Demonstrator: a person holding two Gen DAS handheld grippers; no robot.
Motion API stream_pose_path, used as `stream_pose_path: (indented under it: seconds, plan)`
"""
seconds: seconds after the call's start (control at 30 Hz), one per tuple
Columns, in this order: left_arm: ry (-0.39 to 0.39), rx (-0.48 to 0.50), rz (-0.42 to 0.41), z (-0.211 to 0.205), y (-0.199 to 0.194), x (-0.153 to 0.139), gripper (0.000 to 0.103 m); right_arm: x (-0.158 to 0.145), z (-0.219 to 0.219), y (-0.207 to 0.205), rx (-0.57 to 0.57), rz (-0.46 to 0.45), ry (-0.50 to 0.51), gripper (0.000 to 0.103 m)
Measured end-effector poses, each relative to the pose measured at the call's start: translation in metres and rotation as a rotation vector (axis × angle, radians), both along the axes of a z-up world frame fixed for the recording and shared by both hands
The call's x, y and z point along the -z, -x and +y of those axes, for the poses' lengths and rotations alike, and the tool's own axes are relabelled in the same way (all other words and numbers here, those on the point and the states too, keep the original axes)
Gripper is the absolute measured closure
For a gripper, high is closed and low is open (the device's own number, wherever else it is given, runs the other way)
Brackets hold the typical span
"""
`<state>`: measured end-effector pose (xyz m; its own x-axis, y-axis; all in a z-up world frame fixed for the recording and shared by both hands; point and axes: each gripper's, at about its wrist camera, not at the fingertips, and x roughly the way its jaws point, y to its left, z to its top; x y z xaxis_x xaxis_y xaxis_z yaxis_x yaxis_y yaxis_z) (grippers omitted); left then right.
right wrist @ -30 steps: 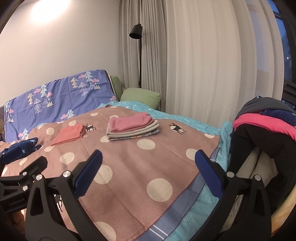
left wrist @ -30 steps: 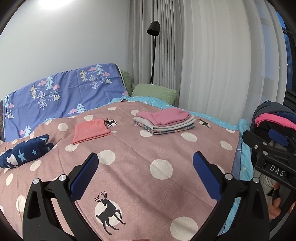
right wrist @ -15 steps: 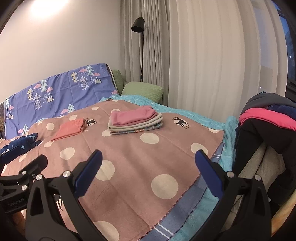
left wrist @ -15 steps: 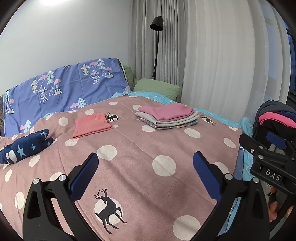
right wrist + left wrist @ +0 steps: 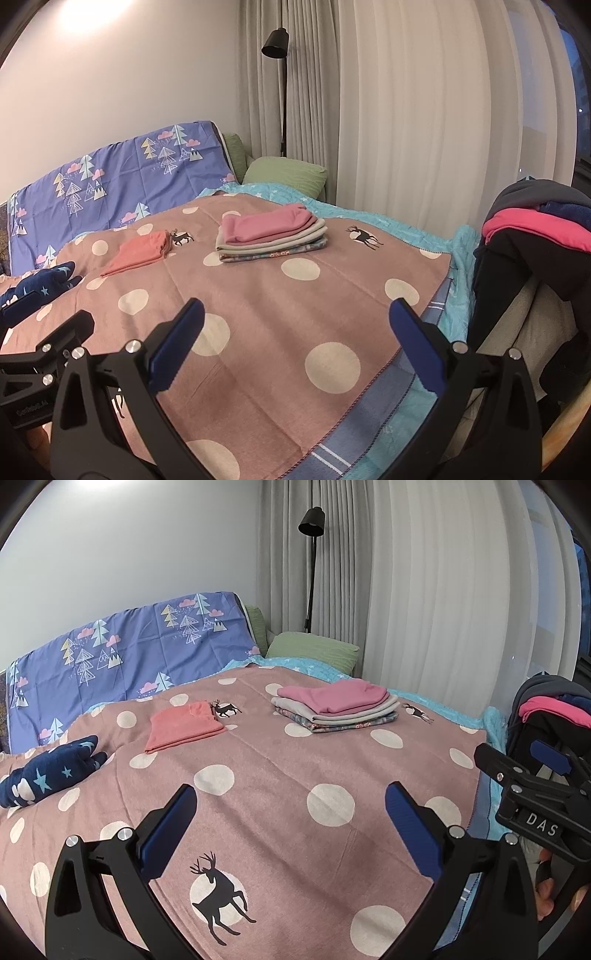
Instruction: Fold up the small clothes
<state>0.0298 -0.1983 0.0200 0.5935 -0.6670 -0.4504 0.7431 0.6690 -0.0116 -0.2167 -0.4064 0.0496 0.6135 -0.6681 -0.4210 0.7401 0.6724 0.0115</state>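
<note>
A stack of folded clothes (image 5: pixel 336 707) with a pink piece on top lies on the far right of the dotted pink blanket (image 5: pixel 280 775); it also shows in the right wrist view (image 5: pixel 271 232). A folded coral garment (image 5: pixel 183 727) lies to its left, also in the right wrist view (image 5: pixel 138 253). A navy star-print garment (image 5: pixel 48 771) lies bunched at the left edge. A heap of unfolded clothes (image 5: pixel 535 229) hangs over a chair at the right. My left gripper (image 5: pixel 290 819) is open and empty above the blanket. My right gripper (image 5: pixel 295 339) is open and empty near the blanket's right edge.
A purple tree-print cover (image 5: pixel 122 657) and a green pillow (image 5: pixel 314 651) stand at the head of the bed. A black floor lamp (image 5: pixel 312 520) and pale curtains (image 5: pixel 443 590) are behind. The bed's turquoise sheet edge (image 5: pixel 436 251) runs along the right.
Both grippers have drifted slightly, so the bed and clothes sit a little lower and nearer in view. Both stay open and empty. No garment has moved.
</note>
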Motion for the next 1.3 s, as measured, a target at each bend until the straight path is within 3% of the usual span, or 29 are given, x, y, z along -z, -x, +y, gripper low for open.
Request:
stream_pose_path:
  seconds: [1.3]
  plan:
    - [-0.033,0.01,0.006,-0.0072,0.0025,0.0045,0.001,0.0047,-0.0024,-0.0032,-0.002,0.005,-0.019,0.002]
